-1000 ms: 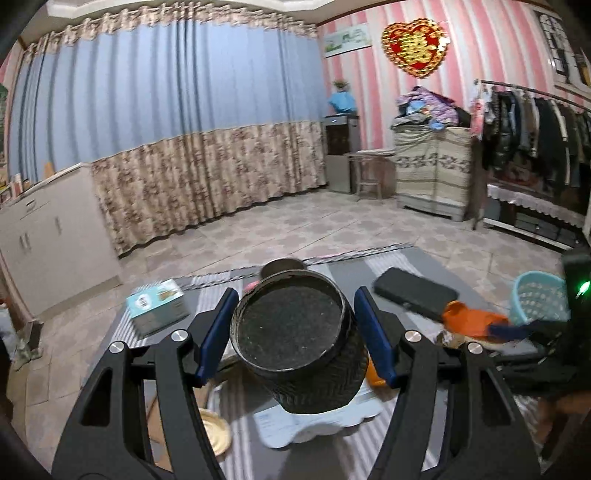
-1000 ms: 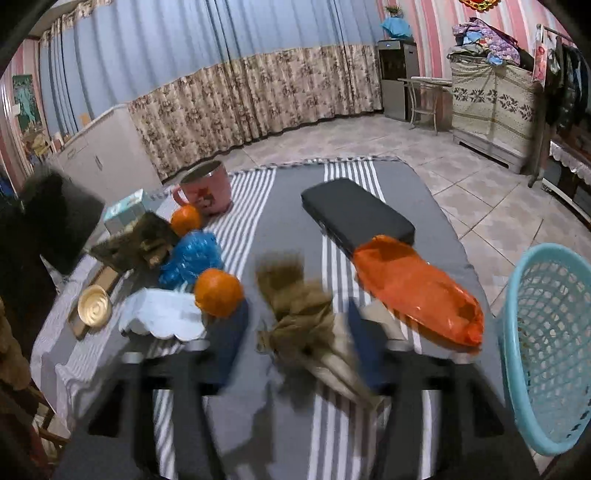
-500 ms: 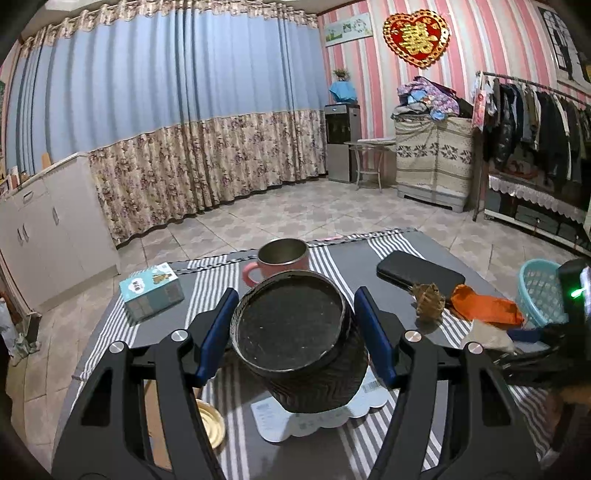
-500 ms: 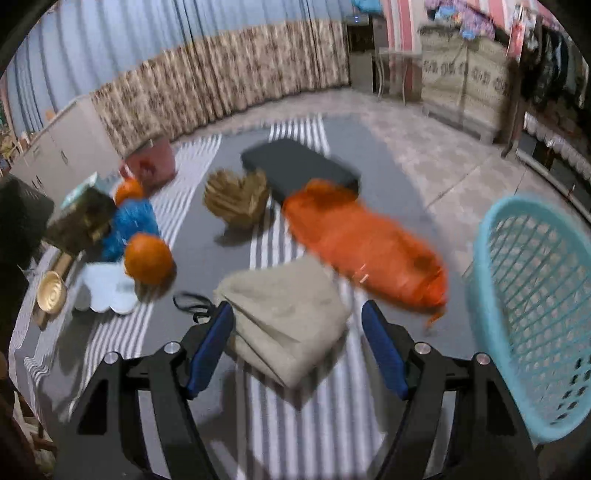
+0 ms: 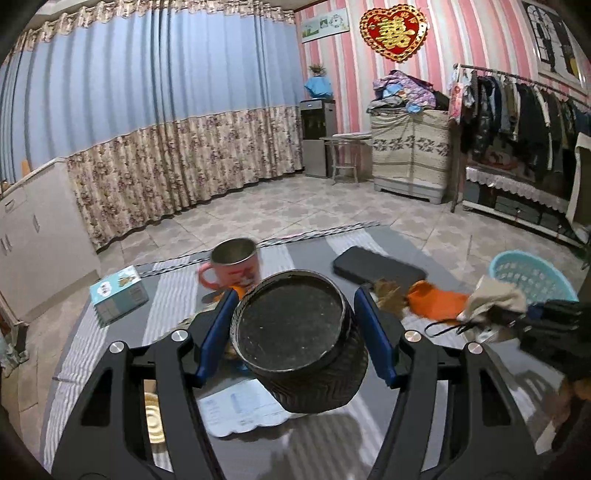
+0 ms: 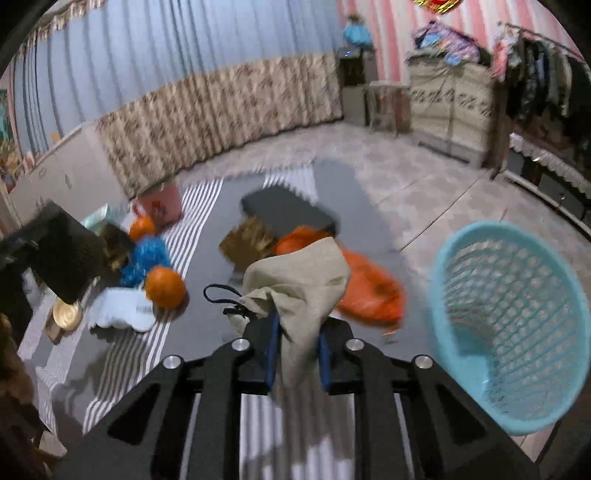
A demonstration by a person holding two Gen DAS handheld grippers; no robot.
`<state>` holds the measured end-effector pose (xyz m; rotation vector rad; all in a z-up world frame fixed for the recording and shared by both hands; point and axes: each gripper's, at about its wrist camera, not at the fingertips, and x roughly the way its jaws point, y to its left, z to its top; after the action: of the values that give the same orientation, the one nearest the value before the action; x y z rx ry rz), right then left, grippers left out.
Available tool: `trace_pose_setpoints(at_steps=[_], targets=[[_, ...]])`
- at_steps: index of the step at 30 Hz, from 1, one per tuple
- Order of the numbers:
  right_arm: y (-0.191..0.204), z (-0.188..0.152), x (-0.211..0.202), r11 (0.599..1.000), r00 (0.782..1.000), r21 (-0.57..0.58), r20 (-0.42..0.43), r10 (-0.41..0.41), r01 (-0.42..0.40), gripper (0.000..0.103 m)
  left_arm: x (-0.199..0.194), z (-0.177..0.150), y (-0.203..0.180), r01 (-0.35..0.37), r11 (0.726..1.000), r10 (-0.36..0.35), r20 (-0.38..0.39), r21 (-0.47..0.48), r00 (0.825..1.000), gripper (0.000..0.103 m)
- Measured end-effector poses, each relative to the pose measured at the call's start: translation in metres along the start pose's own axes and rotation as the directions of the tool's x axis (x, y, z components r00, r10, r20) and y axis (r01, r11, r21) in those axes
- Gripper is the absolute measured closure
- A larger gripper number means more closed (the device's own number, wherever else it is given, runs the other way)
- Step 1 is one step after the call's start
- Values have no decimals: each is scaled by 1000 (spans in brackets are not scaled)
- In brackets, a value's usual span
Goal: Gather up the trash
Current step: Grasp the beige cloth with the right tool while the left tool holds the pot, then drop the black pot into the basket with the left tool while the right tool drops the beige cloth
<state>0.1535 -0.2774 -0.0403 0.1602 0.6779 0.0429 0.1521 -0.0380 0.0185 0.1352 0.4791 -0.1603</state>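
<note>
**Beige cloth pinched, basket next**

Landmark is the striped table. The blue basket sits off the table's right edge, mouth tipped toward you, so in my judgement trash goes in there. On the table's far end lies a dark flat case; nearer the middle, an orange bag, a brown crumpled wad, blue plastic and two oranges.

Your left gripper clamps a black woven pot above the table's near edge, jaws moderately wide, pressed on its sides.

Your right gripper has just been closing; jaws narrow now, pinching the beige cloth, lifted off the table, near the basket.

The pink mug and small teal box have print, unreadable. The wall's red heart bears gold characters.
</note>
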Motion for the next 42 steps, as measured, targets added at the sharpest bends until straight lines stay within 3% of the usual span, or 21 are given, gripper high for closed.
trace_pose_setpoints(at_steps=[7, 11, 21, 27, 31, 33, 35, 37, 42], targets=[[-79, 12, -68, 984, 981, 55, 84, -176, 171, 85, -3, 24, -66, 101, 994, -103, 31, 51, 994, 40], [-120, 8, -89, 962, 959, 79, 92, -268, 262, 85, 4, 30, -120, 205, 976, -208, 29, 76, 978, 40], [-193, -1, -86, 925, 936, 181, 54, -348, 334, 85, 37, 25, -235, 360, 919, -361, -23, 159, 932, 40], [-213, -4, -75, 910, 928, 212, 28, -371, 357, 85, 61, 17, -285, 423, 878, -418, -73, 225, 906, 45], [-226, -8, -67, 902, 928, 238, 8, -373, 361, 85, 73, 15, -299, 449, 866, -440, -93, 219, 893, 44], [-230, -9, -60, 901, 931, 249, -5, -365, 355, 85, 79, 15, -302, 444, 869, -432, -104, 219, 896, 40], [-228, -11, -55, 903, 932, 243, -12, -362, 354, 85, 82, 18, -297, 425, 881, -413, -103, 209, 905, 28], [-228, -15, -50, 905, 933, 236, -16, -359, 353, 84, 80, 21, -284, 416, 890, -405, -93, 186, 909, 23], [-224, -15, -34, 910, 940, 243, -26, -341, 337, 81, 69, 30, -256, 335, 926, -334, -38, 171, 942, 9]])
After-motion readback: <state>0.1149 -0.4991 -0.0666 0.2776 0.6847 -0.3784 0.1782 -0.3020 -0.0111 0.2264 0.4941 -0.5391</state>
